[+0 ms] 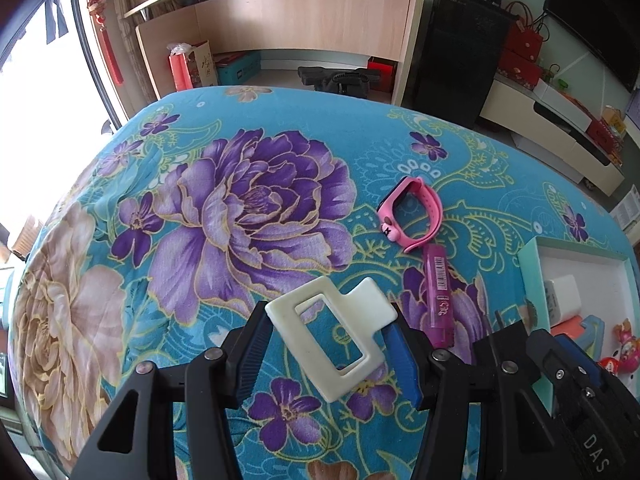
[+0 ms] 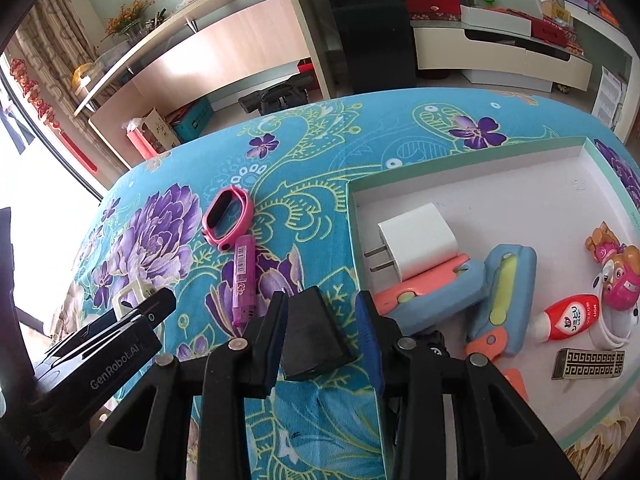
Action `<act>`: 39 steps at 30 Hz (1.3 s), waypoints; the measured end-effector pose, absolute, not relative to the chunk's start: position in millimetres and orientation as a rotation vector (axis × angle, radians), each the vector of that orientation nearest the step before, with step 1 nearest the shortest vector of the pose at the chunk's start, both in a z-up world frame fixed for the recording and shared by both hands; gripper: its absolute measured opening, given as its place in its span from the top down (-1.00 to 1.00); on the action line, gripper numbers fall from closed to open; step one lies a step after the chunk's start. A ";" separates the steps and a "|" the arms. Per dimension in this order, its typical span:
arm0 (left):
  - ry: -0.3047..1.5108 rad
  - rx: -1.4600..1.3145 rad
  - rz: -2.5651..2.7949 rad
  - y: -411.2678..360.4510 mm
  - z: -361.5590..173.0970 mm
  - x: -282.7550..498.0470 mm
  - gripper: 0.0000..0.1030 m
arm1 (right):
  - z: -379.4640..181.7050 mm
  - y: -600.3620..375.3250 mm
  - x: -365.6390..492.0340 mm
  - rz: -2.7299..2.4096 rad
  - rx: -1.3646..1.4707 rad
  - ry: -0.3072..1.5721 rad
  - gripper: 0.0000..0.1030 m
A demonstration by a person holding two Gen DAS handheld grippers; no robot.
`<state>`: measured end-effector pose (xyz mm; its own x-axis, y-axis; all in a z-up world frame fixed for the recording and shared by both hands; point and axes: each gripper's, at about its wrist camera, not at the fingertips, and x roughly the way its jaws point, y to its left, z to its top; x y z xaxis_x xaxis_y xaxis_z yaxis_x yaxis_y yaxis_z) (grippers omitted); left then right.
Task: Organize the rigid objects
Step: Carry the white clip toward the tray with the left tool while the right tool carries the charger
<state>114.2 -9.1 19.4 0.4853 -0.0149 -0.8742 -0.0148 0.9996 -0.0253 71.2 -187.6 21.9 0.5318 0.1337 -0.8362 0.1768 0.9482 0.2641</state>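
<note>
I have both hands loaded for the box: my left gripper (image 1: 326, 344) is half-open and clamped on the cream buckle (image 1: 332, 332), and my right gripper (image 2: 322, 330) is narrowly closed on one black block (image 2: 314, 334), hanging over the cloth at the box's (image 2: 460, 156) near-left rim. Inside I count one white charger (image 2: 420, 236), two blue-and-coral cases (image 2: 436, 292), one red bottle (image 2: 568, 316), one toy figure (image 2: 614, 268) and one patterned bar (image 2: 588, 362). At 11 o'clock from my right jaws, one pink watch (image 2: 228, 216) and one purple lighter (image 2: 243, 280) wait on the cloth

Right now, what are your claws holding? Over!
Left claw shut on white plastic clip. Right claw shut on black block. Tray beside it. Pink watch, purple lighter still out.
</note>
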 end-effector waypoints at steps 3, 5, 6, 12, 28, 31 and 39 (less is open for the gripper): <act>1.072 -0.041 0.020 -2.1 17.7 115.0 -0.15 | 19.2 -185.7 71.3 0.003 0.334 1.017 0.13; 1.072 -0.048 0.030 2.4 17.4 115.4 -0.15 | 19.0 -184.7 71.6 0.019 0.337 1.012 0.03; 1.073 -0.051 0.033 4.2 16.9 115.5 -0.15 | 18.8 -183.5 71.9 0.025 0.333 1.011 -0.03; 1.076 -0.063 0.040 10.2 16.4 115.6 -0.15 | 15.7 -176.7 75.0 0.036 0.309 1.015 -0.17; 1.091 -0.102 0.054 24.1 10.7 117.9 -0.15 | -0.6 -139.8 79.1 0.019 0.048 1.066 -0.17; 1.097 -0.101 0.054 23.6 8.4 118.8 -0.15 | -1.5 -137.4 79.3 0.018 0.037 1.069 -0.15; 1.127 -0.083 0.053 17.4 -2.5 123.6 -0.15 | -11.7 -131.6 84.7 0.002 -0.001 1.076 0.00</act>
